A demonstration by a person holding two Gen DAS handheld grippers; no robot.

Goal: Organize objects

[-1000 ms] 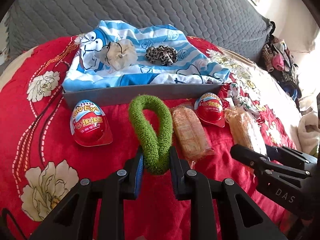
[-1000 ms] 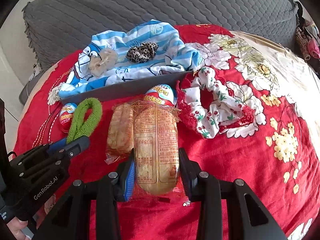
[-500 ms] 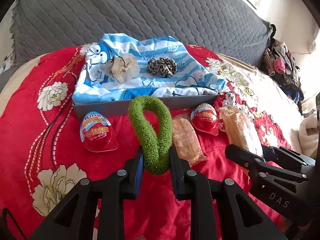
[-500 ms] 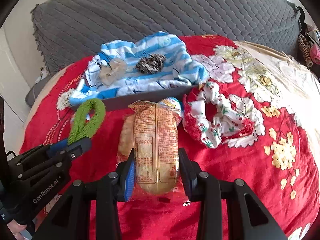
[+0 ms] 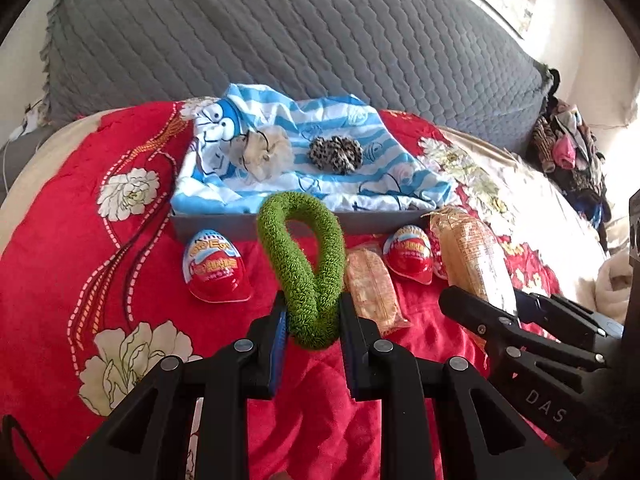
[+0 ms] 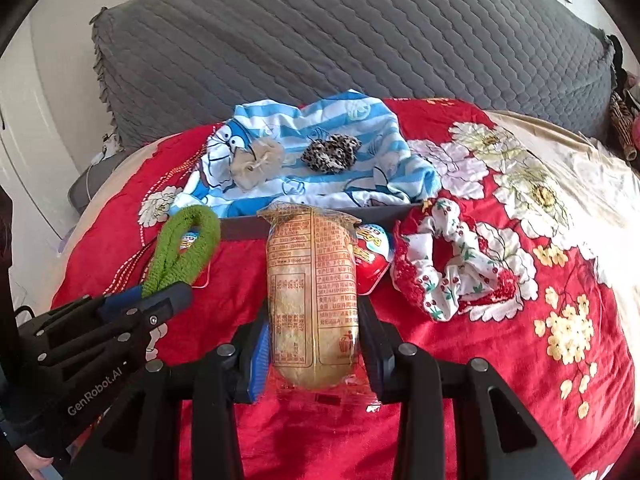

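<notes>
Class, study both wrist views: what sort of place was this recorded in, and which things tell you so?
Most likely a bedroom at home: a red floral bedspread covers a bed, a grey quilted headboard or cushion stands behind it, and a pile of clothes lies at the side.

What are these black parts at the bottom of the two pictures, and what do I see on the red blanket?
No robot is here. A person holds a two-finger tool in each hand, and each tool carries a camera looking forward along its fingers. One picture comes from the left tool, which grips a green scrunchie. The other comes from the right tool, which grips a wrapped bread packet. On the red flowered blanket lie two red toy eggs, a second bread packet and a cherry-print scrunchie. Behind them a grey tray, lined with a blue striped cloth, holds a cream scrunchie and a leopard-print one.
</notes>
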